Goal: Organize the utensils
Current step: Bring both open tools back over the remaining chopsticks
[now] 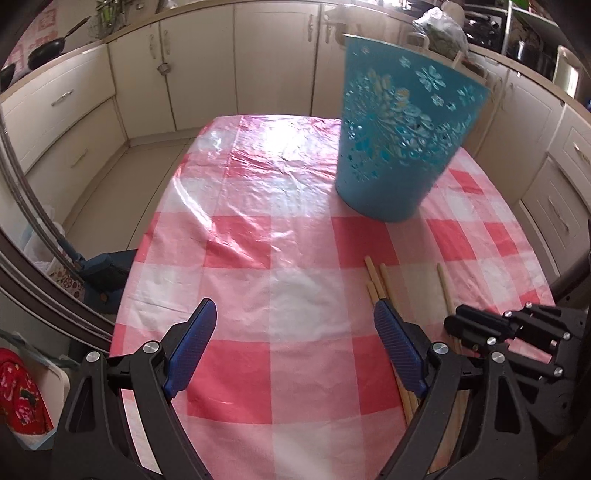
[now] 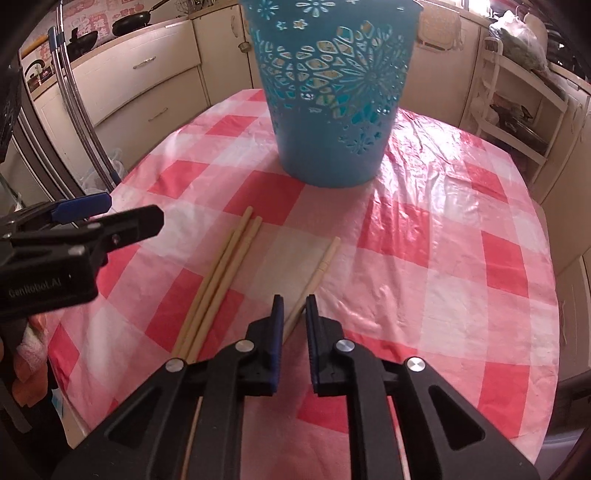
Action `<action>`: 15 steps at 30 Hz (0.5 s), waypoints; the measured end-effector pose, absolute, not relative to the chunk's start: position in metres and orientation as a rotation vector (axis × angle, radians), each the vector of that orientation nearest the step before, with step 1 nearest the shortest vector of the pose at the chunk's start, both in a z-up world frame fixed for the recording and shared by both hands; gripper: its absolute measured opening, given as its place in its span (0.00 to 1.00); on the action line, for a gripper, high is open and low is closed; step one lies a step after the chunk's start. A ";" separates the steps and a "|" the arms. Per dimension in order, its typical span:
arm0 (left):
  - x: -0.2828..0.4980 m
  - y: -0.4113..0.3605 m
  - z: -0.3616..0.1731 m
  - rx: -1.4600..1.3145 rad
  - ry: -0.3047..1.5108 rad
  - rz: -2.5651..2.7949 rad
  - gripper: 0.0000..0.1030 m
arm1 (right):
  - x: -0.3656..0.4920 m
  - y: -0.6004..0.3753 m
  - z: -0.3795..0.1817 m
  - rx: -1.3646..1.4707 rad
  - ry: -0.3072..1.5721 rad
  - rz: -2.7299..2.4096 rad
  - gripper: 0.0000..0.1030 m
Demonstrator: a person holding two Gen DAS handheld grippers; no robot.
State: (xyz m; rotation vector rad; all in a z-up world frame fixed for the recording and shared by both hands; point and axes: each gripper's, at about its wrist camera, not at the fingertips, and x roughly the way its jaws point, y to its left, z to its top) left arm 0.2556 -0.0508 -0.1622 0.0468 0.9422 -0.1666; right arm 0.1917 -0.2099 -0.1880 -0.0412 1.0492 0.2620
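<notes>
A blue perforated basket stands upright on the pink checked tablecloth; it also shows in the left wrist view. Three wooden chopsticks lie together on the cloth, and a single chopstick lies to their right. My right gripper has its jaws narrowly apart around the near end of the single chopstick. My left gripper is wide open and empty above the cloth, left of the chopsticks. The left gripper also shows in the right wrist view.
Cream kitchen cabinets surround the table. A white shelf rack stands at the right. Pans sit on the counter at the far left. Metal poles lean at the table's left side.
</notes>
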 end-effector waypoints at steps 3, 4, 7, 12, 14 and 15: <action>0.252 -0.062 -0.170 0.069 0.970 -0.194 0.81 | 0.190 -0.220 -0.188 -0.019 1.048 0.261 0.12; 0.252 -0.065 -0.173 0.069 0.979 -0.198 0.81 | 0.190 -0.223 -0.188 -0.009 1.048 0.262 0.12; 0.253 -0.069 -0.180 0.073 1.001 -0.204 0.81 | 0.189 -0.223 -0.188 0.005 1.049 0.264 0.12; 0.256 -0.071 -0.188 0.079 1.035 -0.191 0.81 | 0.191 -0.222 -0.187 0.015 1.050 0.267 0.14; 0.257 -0.072 -0.187 0.076 1.033 -0.189 0.81 | 0.190 -0.223 -0.187 0.023 1.050 0.266 0.16; 0.257 -0.072 -0.187 0.076 1.034 -0.190 0.81 | 0.191 -0.223 -0.187 0.027 1.049 0.263 0.16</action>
